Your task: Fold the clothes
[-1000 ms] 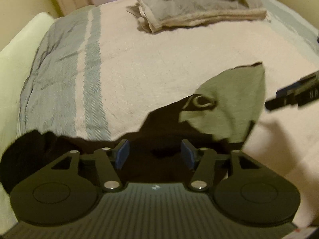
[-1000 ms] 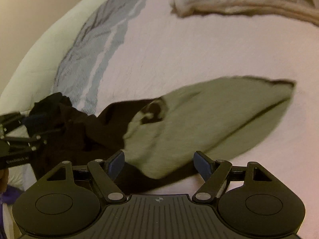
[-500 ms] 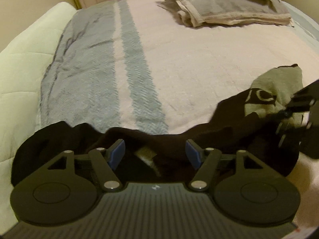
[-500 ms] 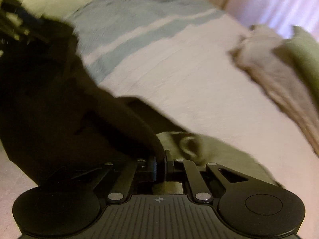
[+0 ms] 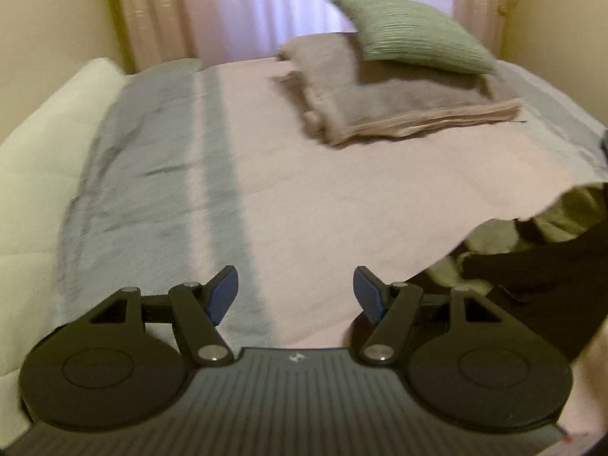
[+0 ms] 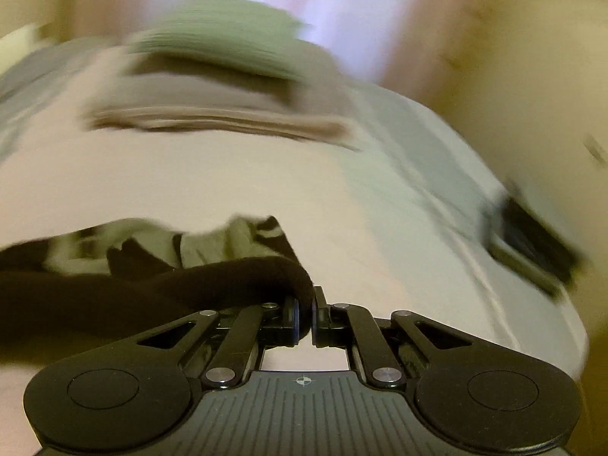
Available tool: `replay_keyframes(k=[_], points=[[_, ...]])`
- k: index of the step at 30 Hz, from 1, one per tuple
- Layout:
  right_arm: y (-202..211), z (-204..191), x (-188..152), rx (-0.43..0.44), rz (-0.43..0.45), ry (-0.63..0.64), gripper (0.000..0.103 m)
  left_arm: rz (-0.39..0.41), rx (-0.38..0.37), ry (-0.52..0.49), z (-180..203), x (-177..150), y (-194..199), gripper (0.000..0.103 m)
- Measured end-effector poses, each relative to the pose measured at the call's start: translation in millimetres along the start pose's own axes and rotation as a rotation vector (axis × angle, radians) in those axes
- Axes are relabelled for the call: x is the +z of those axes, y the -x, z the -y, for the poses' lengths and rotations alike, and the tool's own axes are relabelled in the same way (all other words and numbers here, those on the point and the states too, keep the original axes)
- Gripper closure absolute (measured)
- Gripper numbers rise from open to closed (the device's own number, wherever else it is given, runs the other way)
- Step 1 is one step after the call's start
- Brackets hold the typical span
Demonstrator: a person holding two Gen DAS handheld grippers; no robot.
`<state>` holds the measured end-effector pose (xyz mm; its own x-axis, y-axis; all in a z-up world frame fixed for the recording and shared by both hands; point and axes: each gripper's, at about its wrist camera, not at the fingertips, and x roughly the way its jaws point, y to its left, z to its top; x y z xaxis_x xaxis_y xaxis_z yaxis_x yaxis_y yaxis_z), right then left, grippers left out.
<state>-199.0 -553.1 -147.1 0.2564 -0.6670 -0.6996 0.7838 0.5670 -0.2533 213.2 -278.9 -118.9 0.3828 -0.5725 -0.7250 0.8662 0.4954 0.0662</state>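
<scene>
The right gripper (image 6: 304, 317) clamps a black garment (image 6: 144, 285) trailing to the lower left; the left gripper (image 5: 295, 292) gapes empty over the bedspread (image 5: 323, 190).

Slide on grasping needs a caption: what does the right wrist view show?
Right gripper shut on a black garment's edge, lifted over the pale bedspread.

A bed (image 5: 342, 197) with pink-and-blue striped cover carries folded blankets (image 5: 399, 110) and a dark garment (image 5: 539, 262).
</scene>
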Motion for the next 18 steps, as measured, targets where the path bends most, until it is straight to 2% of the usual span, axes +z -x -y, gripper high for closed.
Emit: replay_keyframes(k=[3,7,9,11,15,18], points=[[-16.3,72.9,-13.4,-0.077,-0.041,-0.177,0.101,0.002,-0.066,-0.026,38.1,18.5,-14.6,0.04],[-51.9,153.6,-48.9,-0.127,-0.156,-0.326,0.101,-0.013,-0.138,-0.077,101.8,36.9,-38.1,0.04],[-72.1,184.2,-71.1,-0.059,-0.231,-0.418,0.097,-0.03,-0.172,-0.1,135.2,43.0,-54.1,0.039],[-85.6,198.9,-90.3,-0.008,-0.289,-0.422,0.087,-0.052,-0.199,-0.13,169.7,46.4,-73.7,0.039],[-89.7,228.2,-122.7,0.103,-0.361,-0.398,0.049,-0.122,-0.243,-0.173,239.9,53.3,-123.2,0.039],[-76.9,244.2,-143.9,0.247,-0.42,-0.361,0.046,-0.17,-0.269,-0.223,288.6,56.5,-165.4,0.039]])
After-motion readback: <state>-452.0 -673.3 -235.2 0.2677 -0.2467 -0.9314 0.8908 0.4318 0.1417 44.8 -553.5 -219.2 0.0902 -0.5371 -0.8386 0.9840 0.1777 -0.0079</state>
